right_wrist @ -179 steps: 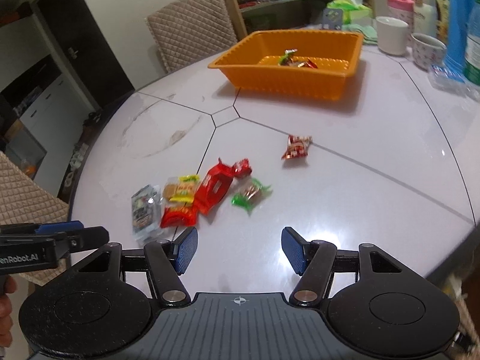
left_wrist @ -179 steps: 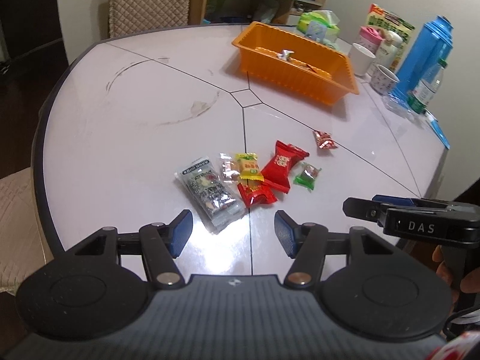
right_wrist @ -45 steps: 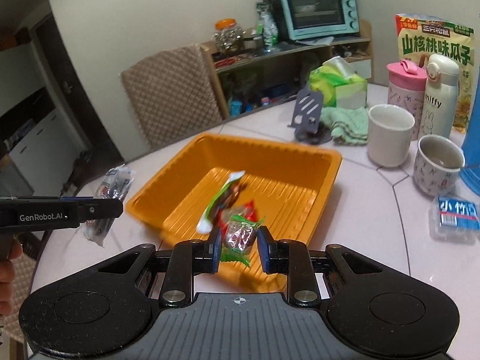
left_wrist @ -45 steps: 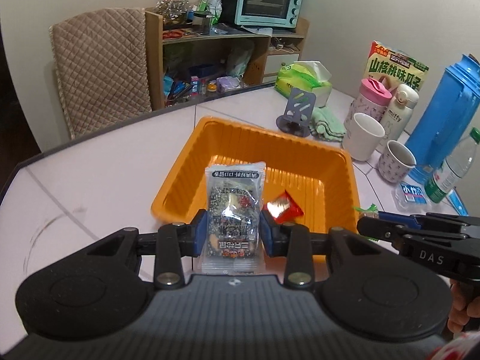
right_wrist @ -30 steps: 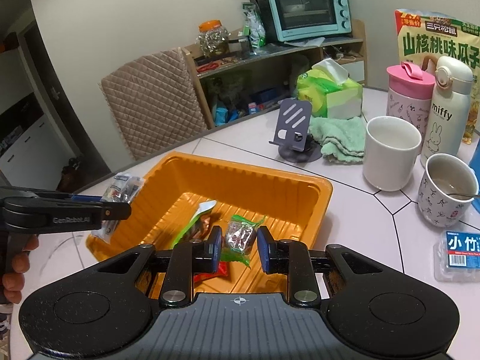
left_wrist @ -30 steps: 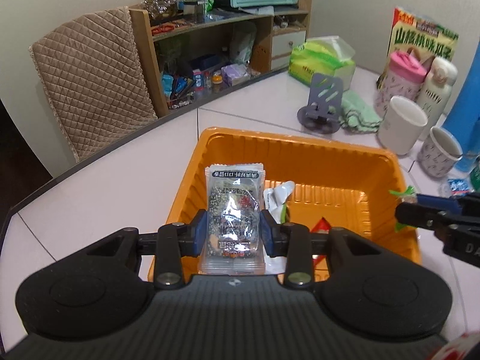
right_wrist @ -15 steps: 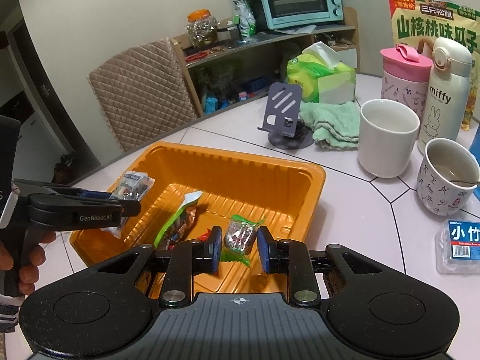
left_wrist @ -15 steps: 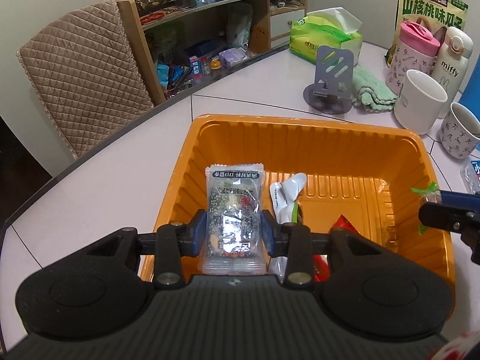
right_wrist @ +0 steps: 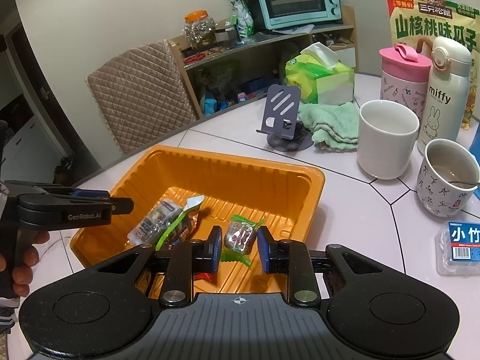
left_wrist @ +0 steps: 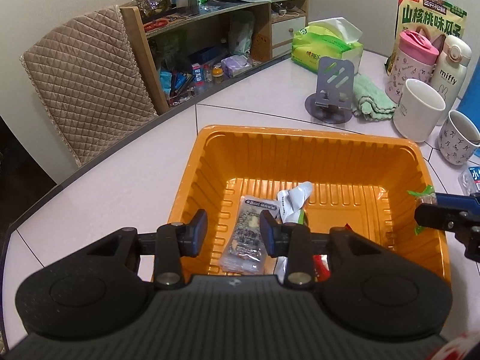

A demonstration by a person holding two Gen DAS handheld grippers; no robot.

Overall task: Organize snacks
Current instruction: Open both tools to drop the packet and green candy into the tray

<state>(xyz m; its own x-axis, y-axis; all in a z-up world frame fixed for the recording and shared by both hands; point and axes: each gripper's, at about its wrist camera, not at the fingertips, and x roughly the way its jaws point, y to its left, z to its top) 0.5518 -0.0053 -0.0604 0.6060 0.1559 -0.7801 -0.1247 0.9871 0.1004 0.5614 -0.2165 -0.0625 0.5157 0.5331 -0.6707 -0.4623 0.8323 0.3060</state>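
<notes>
The orange tray (left_wrist: 300, 130) (right_wrist: 240, 162) sits on the white table. My left gripper (left_wrist: 233, 234) (right_wrist: 120, 207) hangs open over the tray's left part. The clear nut packet (left_wrist: 249, 240) (right_wrist: 156, 222) lies flat on the tray floor below it, free of the pads. Beside the packet lie a white-and-green sachet (left_wrist: 292, 204) (right_wrist: 180, 219) and a red wrapper (left_wrist: 321, 265). My right gripper (right_wrist: 240, 249) (left_wrist: 435, 210) is over the tray's right side, shut on a green-wrapped candy (right_wrist: 240, 237) whose green ends stick out.
Behind the tray stand a grey phone stand (right_wrist: 282, 120), a green towel (right_wrist: 333, 126), a white mug (right_wrist: 387, 138), a patterned cup (right_wrist: 447, 180), a pink tumbler (right_wrist: 405, 72) and a tissue pack (right_wrist: 321, 81). A quilted chair (left_wrist: 87, 90) is at the table's far-left edge.
The clear packet has left my left gripper and dropped onto the tray floor. My right gripper still holds the green candy over the tray and has barely moved.
</notes>
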